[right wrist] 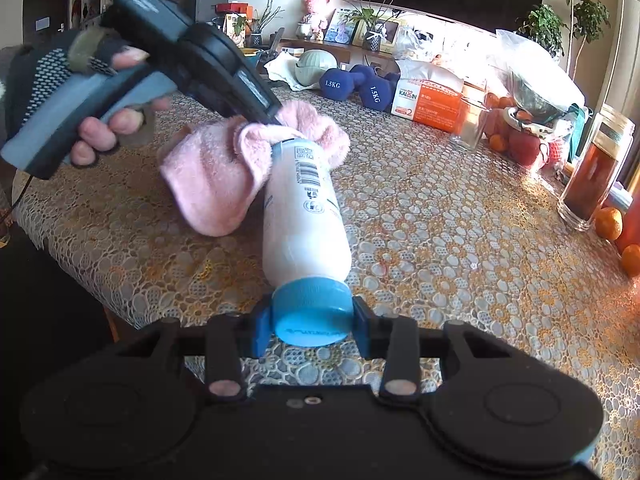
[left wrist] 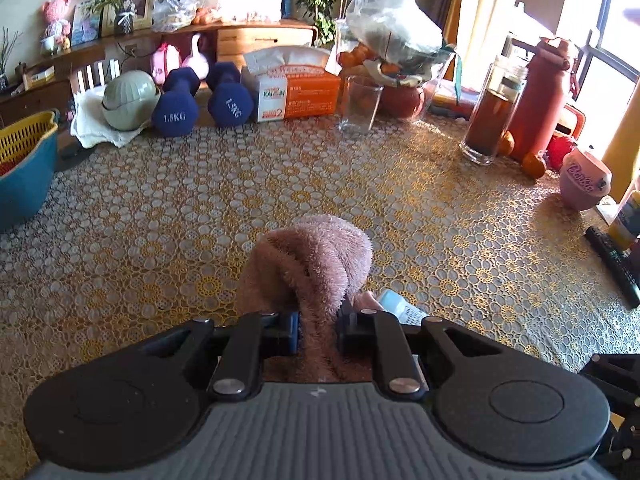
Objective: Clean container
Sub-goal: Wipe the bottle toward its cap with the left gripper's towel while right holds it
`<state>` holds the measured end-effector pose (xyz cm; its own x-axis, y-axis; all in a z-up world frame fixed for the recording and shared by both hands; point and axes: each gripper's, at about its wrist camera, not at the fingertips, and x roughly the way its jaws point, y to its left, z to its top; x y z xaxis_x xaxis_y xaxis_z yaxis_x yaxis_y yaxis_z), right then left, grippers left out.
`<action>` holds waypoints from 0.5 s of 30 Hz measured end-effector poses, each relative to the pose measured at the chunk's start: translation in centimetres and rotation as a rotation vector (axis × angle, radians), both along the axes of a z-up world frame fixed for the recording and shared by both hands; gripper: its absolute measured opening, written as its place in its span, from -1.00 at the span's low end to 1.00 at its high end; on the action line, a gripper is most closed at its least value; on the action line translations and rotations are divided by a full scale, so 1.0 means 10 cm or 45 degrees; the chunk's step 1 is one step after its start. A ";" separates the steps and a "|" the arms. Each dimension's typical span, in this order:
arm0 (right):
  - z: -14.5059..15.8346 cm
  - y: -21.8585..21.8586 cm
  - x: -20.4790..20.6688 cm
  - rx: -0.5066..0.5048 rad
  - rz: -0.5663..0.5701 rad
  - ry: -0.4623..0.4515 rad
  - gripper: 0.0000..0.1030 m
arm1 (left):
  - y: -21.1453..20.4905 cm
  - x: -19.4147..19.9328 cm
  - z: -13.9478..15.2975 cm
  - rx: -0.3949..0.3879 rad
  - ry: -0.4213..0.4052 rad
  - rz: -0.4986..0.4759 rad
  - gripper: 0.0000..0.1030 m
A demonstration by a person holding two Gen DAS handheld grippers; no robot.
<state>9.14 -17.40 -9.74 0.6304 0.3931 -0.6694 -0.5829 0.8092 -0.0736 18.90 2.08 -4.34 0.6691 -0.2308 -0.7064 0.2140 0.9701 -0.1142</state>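
Above table: right gripper clamps bottle; left gripper presses cloth.

Strong daylight comes in from the window at the right of the left wrist view; panes blown out to white, no detail. Warm low sun rakes across the counter, w/ bright patches at right and long soft shadows behind the glass jar. Right wrist view: glare burns out the plastic bags at the back; left edge falls to near black. Both pics show heavy fisheye bending, corners vignetted. Centre fairly sharp; edges soft, and the person's hand looks slightly blurred, possibly motion.
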 end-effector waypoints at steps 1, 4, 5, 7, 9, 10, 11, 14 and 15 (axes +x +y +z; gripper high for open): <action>0.00 -0.01 0.00 0.010 -0.004 0.007 -0.24 | 0.00 -0.08 0.06 -0.010 -0.018 -0.017 -0.68; 0.00 -0.05 0.03 0.036 -0.015 0.035 -0.24 | -0.09 -0.31 0.22 -0.015 -0.076 -0.104 -0.68; -0.01 -0.05 0.03 0.035 -0.017 0.035 -0.24 | -0.16 -0.38 0.26 -0.005 -0.097 -0.149 -0.68; 0.00 -0.05 0.04 0.038 -0.021 0.041 -0.24 | -0.26 -0.54 0.31 -0.018 -0.113 -0.231 -0.68; 0.00 -0.05 0.04 0.037 -0.022 0.044 -0.24 | -0.39 -0.67 0.32 -0.016 -0.112 -0.311 -0.68; 0.00 -0.05 0.04 0.038 -0.024 0.046 -0.24 | -0.46 -0.74 0.30 -0.007 -0.113 -0.345 -0.68; 0.00 -0.05 0.05 0.040 -0.026 0.049 -0.24 | -0.52 -0.79 0.28 -0.005 -0.106 -0.382 -0.68; 0.00 -0.07 0.06 0.065 -0.036 0.066 -0.24 | -0.74 -0.92 0.15 0.051 -0.092 -0.491 -0.68; 0.00 -0.09 0.07 0.077 -0.040 0.073 -0.24 | -0.81 -0.93 0.09 0.077 -0.085 -0.509 -0.68</action>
